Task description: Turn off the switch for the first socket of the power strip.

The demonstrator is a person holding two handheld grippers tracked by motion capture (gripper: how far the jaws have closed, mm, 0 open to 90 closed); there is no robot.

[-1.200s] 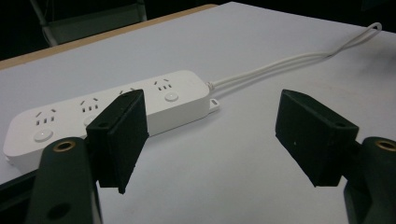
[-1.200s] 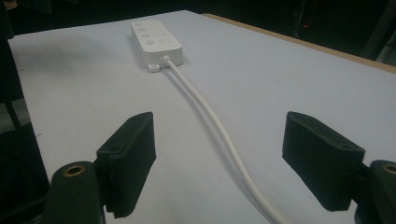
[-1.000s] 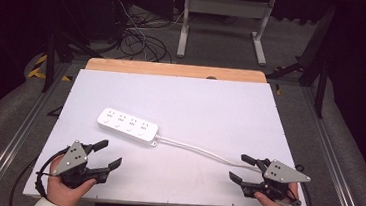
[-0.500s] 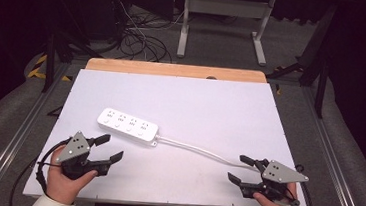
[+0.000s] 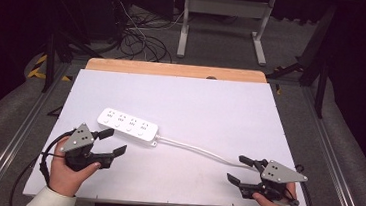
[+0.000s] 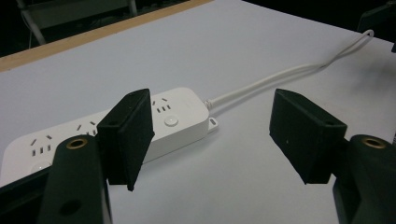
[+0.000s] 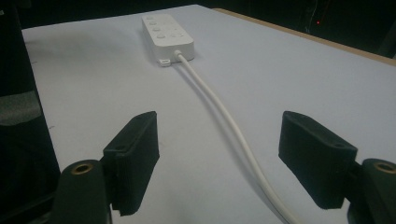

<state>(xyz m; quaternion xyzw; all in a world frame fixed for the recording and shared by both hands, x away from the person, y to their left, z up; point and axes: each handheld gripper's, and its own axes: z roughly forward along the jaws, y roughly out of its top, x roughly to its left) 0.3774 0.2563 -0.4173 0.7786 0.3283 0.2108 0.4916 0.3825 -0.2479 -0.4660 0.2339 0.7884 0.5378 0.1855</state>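
Observation:
A white power strip (image 5: 128,124) lies left of centre on the white table (image 5: 196,104), its white cable (image 5: 197,150) running right toward the front edge. My left gripper (image 5: 113,142) hovers just in front of the strip's left half, open and empty. In the left gripper view the power strip (image 6: 168,122) sits just beyond the black jaws, cable (image 6: 280,74) leading off to the right. My right gripper (image 5: 239,169) is open near the front right corner, next to the cable's end. The right gripper view shows the cable (image 7: 224,116) running between the jaws to the power strip (image 7: 167,36).
A wooden strip (image 5: 174,70) edges the table's far side. Beyond it, on the dark floor, stand a white metal frame (image 5: 223,16) and a tangle of cables (image 5: 137,33). Metal rails (image 5: 23,129) flank the table.
My left gripper has moved forward and right, closer to the power strip. The right gripper has barely shifted.

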